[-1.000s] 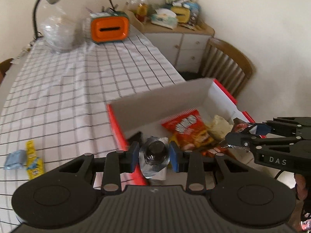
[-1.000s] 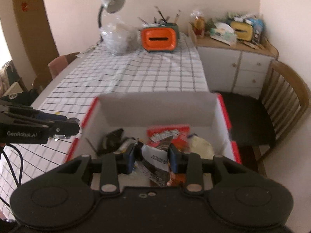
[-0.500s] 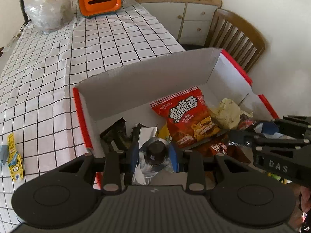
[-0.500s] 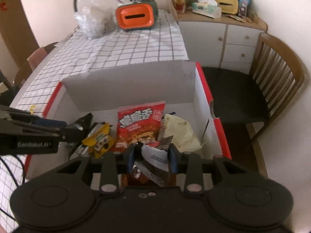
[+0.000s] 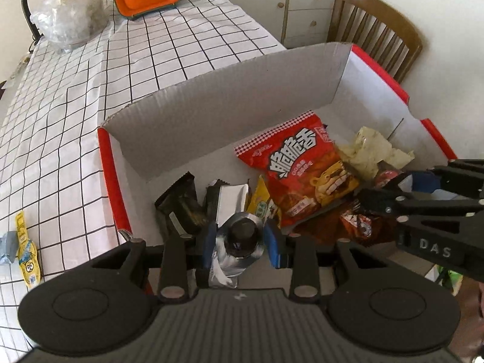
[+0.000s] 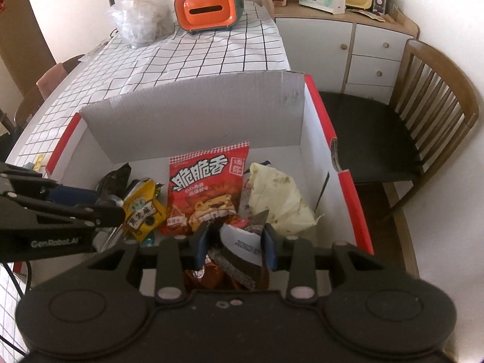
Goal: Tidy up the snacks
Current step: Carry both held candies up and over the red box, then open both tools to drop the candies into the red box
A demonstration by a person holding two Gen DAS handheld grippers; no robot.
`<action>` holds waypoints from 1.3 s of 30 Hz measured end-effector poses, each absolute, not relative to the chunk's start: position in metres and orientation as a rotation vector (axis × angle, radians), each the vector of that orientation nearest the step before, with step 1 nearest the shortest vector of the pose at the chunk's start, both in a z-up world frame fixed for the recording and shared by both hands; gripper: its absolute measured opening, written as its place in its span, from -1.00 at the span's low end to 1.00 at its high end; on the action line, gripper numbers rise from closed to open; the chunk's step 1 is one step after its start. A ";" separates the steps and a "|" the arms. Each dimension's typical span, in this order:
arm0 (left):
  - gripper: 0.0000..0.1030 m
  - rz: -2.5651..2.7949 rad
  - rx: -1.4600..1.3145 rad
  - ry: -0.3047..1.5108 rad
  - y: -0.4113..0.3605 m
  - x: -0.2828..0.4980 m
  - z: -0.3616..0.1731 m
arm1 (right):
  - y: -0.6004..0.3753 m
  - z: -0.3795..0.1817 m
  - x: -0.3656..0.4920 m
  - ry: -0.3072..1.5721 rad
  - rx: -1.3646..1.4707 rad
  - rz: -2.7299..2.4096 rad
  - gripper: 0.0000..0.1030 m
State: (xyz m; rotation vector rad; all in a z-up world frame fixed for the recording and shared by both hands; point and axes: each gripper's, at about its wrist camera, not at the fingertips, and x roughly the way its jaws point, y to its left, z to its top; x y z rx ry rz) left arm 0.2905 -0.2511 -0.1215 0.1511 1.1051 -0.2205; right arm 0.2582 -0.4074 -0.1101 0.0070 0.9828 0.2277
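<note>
A shallow corrugated cardboard box (image 5: pixel 230 96) with red outer walls and a dull grey-white inside sits on the table (image 5: pixel 60 115), whose white cloth carries a thin black grid. Inside lies a loose heap of snacks: a glossy red crisp bag (image 5: pixel 299 175) with bold white lettering and a cartoon face, a crumpled pale yellow wrapper (image 5: pixel 369 151) to its right, a small yellow packet (image 6: pixel 142 211) to its left, and dark, creased foil wrappers (image 5: pixel 181 208) near the left wall. The left gripper (image 5: pixel 240 239) is clamped on a wrinkled silver foil pouch (image 5: pixel 233 257) with a round black cap, held between its blue pads just above the dark wrappers at the box's near edge. The right gripper (image 6: pixel 236 242) is closed on a flat dark packet (image 6: pixel 242 248) with a white printed label, hanging low over shiny red-brown wrappers at the near side, right in front of the red bag. Outside the box, a little yellow cartoon sachet (image 5: pixel 27 257) lies on the cloth by a grey-blue scrap.
</note>
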 end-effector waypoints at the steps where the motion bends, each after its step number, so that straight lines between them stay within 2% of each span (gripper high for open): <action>1: -0.33 -0.217 0.150 1.105 -0.250 0.291 -0.121 | -0.408 -0.110 0.257 0.984 0.012 0.228 -0.32; 7: -0.28 -0.194 0.117 1.087 -0.245 0.288 -0.119 | -0.413 -0.106 0.250 0.985 0.018 0.250 -0.26; 9: -0.10 -0.190 0.103 1.075 -0.243 0.286 -0.116 | -0.415 -0.103 0.246 0.980 0.022 0.262 -0.25; 11: -0.03 -0.189 0.094 1.060 -0.242 0.282 -0.113 | -0.415 -0.099 0.242 0.975 0.025 0.276 -0.25; 20: -0.01 -0.196 0.027 0.994 -0.232 0.260 -0.086 | -0.416 -0.070 0.223 0.914 0.041 0.332 -0.19; 28: 0.12 -0.213 -0.037 0.896 -0.211 0.231 -0.052 | -0.407 -0.044 0.207 0.842 0.043 0.383 0.00; 31: 0.18 -0.208 -0.068 0.861 -0.198 0.220 -0.041 | -0.399 -0.035 0.201 0.814 0.036 0.395 0.18; 35: 0.21 -0.183 -0.093 0.816 -0.178 0.207 -0.030 | -0.385 -0.024 0.195 0.776 0.019 0.421 0.53; 37: 0.28 -0.165 -0.106 0.794 -0.165 0.201 -0.025 | -0.374 -0.019 0.194 0.763 0.007 0.446 0.55; 39: 0.42 -0.143 -0.115 0.772 -0.153 0.196 -0.021 | -0.364 -0.016 0.193 0.754 -0.002 0.465 0.67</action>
